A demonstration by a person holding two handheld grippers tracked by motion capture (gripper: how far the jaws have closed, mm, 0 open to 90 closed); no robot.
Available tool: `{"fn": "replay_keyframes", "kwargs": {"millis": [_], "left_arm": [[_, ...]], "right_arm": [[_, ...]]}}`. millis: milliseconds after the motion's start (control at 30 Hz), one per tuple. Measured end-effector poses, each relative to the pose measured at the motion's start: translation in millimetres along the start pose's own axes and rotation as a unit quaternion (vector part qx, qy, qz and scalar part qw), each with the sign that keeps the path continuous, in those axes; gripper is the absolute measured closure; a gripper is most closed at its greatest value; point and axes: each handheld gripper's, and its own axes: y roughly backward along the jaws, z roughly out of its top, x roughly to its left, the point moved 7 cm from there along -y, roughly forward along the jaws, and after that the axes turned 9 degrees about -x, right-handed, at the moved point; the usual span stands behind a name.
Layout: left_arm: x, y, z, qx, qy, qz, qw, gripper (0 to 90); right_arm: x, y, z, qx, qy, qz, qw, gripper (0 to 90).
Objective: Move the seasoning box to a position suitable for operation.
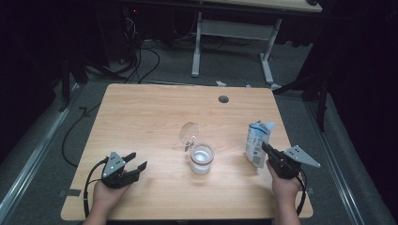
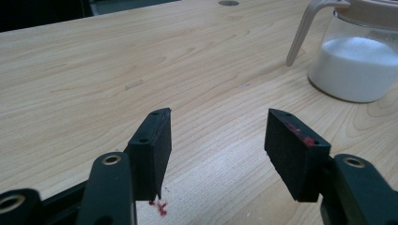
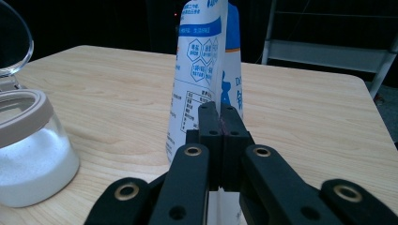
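Note:
A glass jar (image 1: 202, 159) of white powder stands mid-table with its clear lid (image 1: 189, 132) flipped up behind it. A blue and white pouch (image 1: 257, 143) stands upright to its right. My right gripper (image 1: 265, 146) is shut, with its tips against the pouch's lower right side. In the right gripper view the pads (image 3: 219, 112) press flat together in front of the pouch (image 3: 197, 61); whether a fold of it is pinched I cannot tell. The jar (image 3: 28, 154) sits at that view's left. My left gripper (image 1: 137, 159) rests open and empty near the front left, its jaws (image 2: 216, 136) pointing toward the jar (image 2: 356, 65).
The wooden table (image 1: 141, 112) has a round cable hole (image 1: 223, 99) near its far edge. A few red crumbs (image 2: 159, 206) lie on the wood under the left jaws. Beyond the table are a white desk frame (image 1: 197, 42) and cables on the floor.

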Motion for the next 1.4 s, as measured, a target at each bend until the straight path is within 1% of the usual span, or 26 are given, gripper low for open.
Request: {"fn": "replay_keyframes", "kwargs": {"millis": [100,167,233,333,500,633,667,733,867,900,967,1033,1067,1100,1133,1200,1233,1267,1400], "left_arm": [[-0.5,-0.1,-0.3,0.002,0.0,-0.002,1.0,41.8],[-1.2,-1.0,-0.5,0.003,0.0,-0.003,1.0,41.9],[-2.0,-2.2,-0.7,0.004,0.001,-0.005,1.0,41.9],[-3.5,-3.3,-0.7,0.008,0.0,-0.009,0.9999,42.0],[-5.3,-5.1,1.7,0.006,-0.006,-0.015,0.9999,41.8],[-5.4,-5.8,2.5,0.004,-0.005,-0.016,0.9999,41.8],[-5.2,-6.0,2.7,0.004,-0.005,-0.016,0.9999,41.8],[-5.1,-6.6,3.2,0.002,-0.003,-0.016,0.9999,41.8],[-5.1,-6.6,4.2,-0.001,0.0,-0.016,0.9999,41.8],[-5.1,-6.6,4.2,-0.001,0.0,-0.016,0.9999,41.8],[-5.2,-6.8,4.3,-0.002,0.0,-0.015,0.9999,41.8],[-5.4,-7.0,4.1,-0.001,0.001,-0.017,0.9999,41.8],[-5.8,-8.2,3.8,-0.001,0.001,-0.017,0.9998,41.9],[-5.8,-8.2,3.8,-0.001,0.001,-0.017,0.9998,41.9],[-6.4,-9.0,3.2,0.001,-0.001,-0.018,0.9998,41.9],[-6.9,-9.1,3.8,0.001,-0.002,-0.018,0.9998,42.0],[-6.9,-9.1,3.8,0.001,-0.002,-0.018,0.9998,42.0],[-7.3,-8.9,5.4,-0.001,-0.008,-0.014,0.9999,42.0],[-7.7,-8.6,7.4,-0.004,-0.015,-0.009,0.9998,41.9]], "right_arm": [[-1.8,-1.4,-1.5,0.0,0.004,0.0,1.0,90.0],[-2.4,-3.1,-4.3,0.001,0.001,0.0,1.0,90.0],[-4.0,-2.8,-7.2,-0.001,0.003,-0.005,1.0,90.0],[-6.8,2.5,-10.7,-0.004,0.003,-0.01,0.9999,90.0],[-5.1,10.1,-15.2,0.0,0.006,-0.009,0.9999,89.3],[-4.6,12.6,-16.1,0.001,0.006,-0.01,0.9999,88.3],[-3.7,13.8,-16.6,0.004,0.003,-0.01,0.9999,87.1],[-3.6,13.9,-16.7,0.004,0.007,-0.01,0.9999,86.7],[-1.8,13.7,-17.4,0.006,0.008,-0.012,0.9999,81.1],[-1.8,13.7,-17.4,0.006,0.008,-0.012,0.9999,81.1],[-0.4,13.0,-18.0,0.01,0.004,-0.014,0.9998,78.1],[0.1,12.2,-18.4,0.013,0.007,-0.016,0.9998,73.7],[0.3,11.5,-18.6,0.016,0.006,-0.019,0.9997,68.4],[0.3,11.5,-18.6,0.016,0.006,-0.019,0.9997,68.4],[1.2,11.8,-18.3,0.019,0.001,-0.023,0.9995,63.6],[1.4,12.4,-17.5,0.019,0.004,-0.031,0.9993,58.5],[1.4,12.4,-17.5,0.019,0.004,-0.031,0.9993,58.5],[1.4,13.2,-16.6,0.023,0.006,-0.036,0.9991,54.7],[1.5,14.1,-16.5,0.028,0.013,-0.045,0.9985,49.9]]}}
